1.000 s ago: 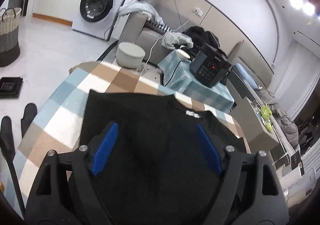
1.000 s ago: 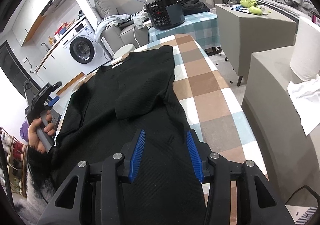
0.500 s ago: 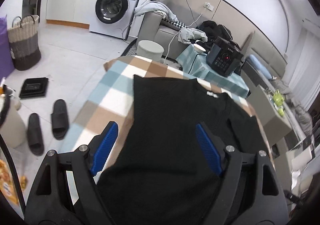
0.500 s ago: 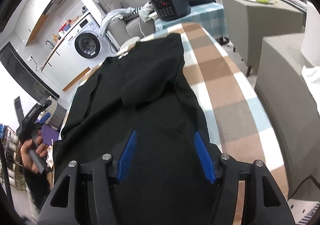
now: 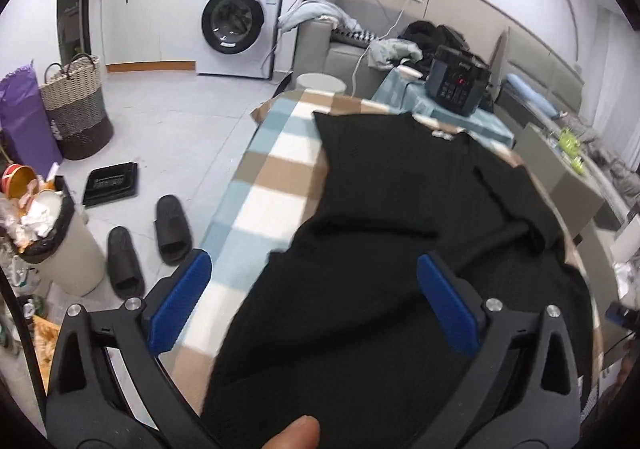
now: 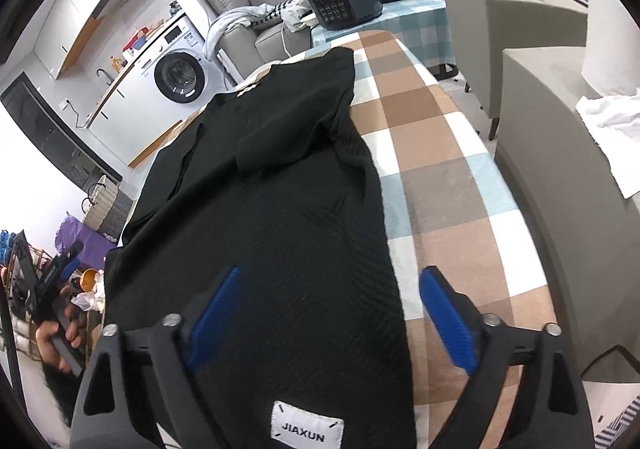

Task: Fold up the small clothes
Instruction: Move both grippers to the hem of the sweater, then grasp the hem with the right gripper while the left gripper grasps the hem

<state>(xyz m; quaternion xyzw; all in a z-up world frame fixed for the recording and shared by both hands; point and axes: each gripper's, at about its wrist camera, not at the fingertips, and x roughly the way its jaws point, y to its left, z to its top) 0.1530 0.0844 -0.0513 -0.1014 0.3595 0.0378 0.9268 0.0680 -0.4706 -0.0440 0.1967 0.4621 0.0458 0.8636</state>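
Off to my left on the floor stand a lined bin (image 5: 60, 241) stuffed with rubbish, a pair of black slippers (image 5: 148, 237) and a woven basket (image 5: 78, 105), with the washing machine (image 5: 236, 21) against the far wall. My left tool (image 5: 308, 297) hangs above the near left part of the desk (image 5: 276, 177), its blue pads spreading wider apart with nothing pressed between them — below them lie only the checked cloth and the edge of the black top (image 5: 400, 233). That top lies flat along the desk, collar end away from me, one sleeve folded in across its chest. My right tool (image 6: 328, 301) is over the near hem, jaws likewise opening; the top's right edge runs between the pads, yet neither pad pinches it. Beyond the desk's far end sits a black cooker (image 6: 340, 1) on a small checked table, and further right a grey side table (image 6: 512, 9) — a white cloth (image 6: 612, 125) is draped on the grey seat nearest me.
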